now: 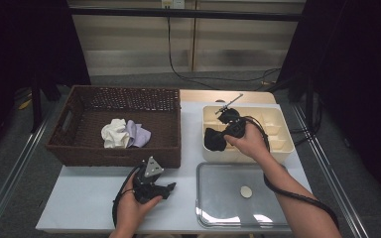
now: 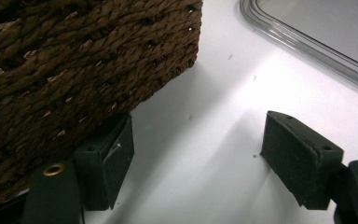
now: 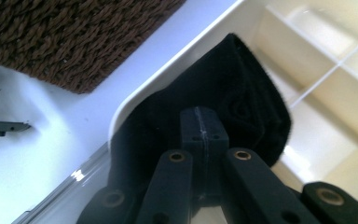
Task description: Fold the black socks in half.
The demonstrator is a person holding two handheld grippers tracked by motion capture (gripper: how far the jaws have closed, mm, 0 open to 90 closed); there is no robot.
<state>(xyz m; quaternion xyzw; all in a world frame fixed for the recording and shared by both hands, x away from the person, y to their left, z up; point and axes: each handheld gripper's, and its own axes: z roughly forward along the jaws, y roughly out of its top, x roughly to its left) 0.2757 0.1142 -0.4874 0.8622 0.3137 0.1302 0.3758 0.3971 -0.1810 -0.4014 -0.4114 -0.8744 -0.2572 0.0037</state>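
Note:
My right gripper reaches into the front-left corner of the cream divided box. Its jaws are pressed together on a black cloth, which hangs over the box's near wall and into a compartment. My left gripper rests on the white table just in front of the brown wicker basket. It is open, with only bare tabletop between its pads. A white cloth and a lavender cloth lie inside the basket.
A clear shallow tray sits at the front right, below the box, with a small round white disc on it. The basket's corner is close to the box's left. A cable runs across the floor behind the table.

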